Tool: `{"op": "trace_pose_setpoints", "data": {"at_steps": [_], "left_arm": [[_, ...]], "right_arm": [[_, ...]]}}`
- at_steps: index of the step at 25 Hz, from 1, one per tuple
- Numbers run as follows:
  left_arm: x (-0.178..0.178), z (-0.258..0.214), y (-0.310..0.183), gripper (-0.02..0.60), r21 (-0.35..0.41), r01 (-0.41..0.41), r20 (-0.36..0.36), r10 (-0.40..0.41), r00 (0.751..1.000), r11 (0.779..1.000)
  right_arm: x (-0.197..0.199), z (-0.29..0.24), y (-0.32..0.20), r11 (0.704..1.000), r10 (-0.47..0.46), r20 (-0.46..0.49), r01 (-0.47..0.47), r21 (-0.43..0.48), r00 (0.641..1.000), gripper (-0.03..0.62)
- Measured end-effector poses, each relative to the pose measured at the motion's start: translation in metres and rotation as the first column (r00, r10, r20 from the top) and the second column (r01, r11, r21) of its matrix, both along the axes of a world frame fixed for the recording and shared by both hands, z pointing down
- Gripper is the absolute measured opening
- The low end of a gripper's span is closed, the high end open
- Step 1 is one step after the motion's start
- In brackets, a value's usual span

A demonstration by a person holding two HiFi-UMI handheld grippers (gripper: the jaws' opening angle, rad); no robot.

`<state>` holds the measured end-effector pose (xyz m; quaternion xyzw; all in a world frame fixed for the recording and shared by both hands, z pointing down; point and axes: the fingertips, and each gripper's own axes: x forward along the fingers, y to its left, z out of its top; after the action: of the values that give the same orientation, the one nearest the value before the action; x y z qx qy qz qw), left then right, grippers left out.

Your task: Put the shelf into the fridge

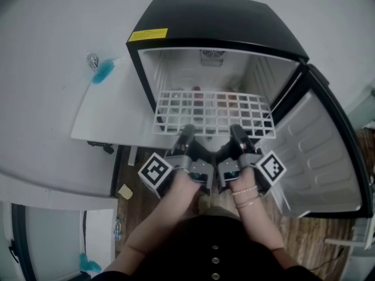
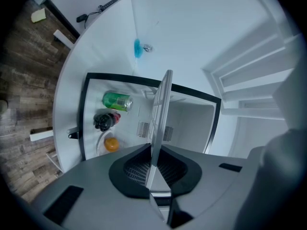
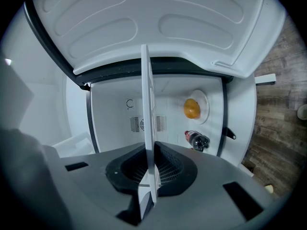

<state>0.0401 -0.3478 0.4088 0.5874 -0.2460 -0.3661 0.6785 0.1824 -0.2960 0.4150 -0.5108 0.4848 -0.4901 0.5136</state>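
A black mini fridge (image 1: 217, 22) stands with its door (image 1: 319, 157) swung out to the right. A white wire shelf (image 1: 214, 113) lies level, partly inside the fridge's mouth. My left gripper (image 1: 186, 132) is shut on the shelf's near edge left of middle, and my right gripper (image 1: 238, 132) is shut on it right of middle. Edge-on, the shelf (image 2: 160, 123) runs between the left gripper's (image 2: 154, 169) pads. In the right gripper view the shelf (image 3: 147, 119) is likewise clamped by the right gripper (image 3: 149, 169).
Below the shelf the fridge holds a green can (image 2: 116, 100), a dark bottle (image 2: 106, 120) and an orange (image 2: 111, 144) on a plate. A white table (image 1: 111, 107) with a blue item (image 1: 103, 72) adjoins the fridge's left side. The floor is wood.
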Motion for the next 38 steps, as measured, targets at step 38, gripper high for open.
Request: {"op": "trace_pose_setpoints", "data": {"at_steps": [38], "left_arm": [[0.023,0.003,-0.059,0.034,0.031,0.008,0.028,-0.009,1.0,0.999]], "right_arm": [[0.024,0.003,-0.061,1.0,0.009,-0.004,-0.009,0.021,1.0,0.031]]}}
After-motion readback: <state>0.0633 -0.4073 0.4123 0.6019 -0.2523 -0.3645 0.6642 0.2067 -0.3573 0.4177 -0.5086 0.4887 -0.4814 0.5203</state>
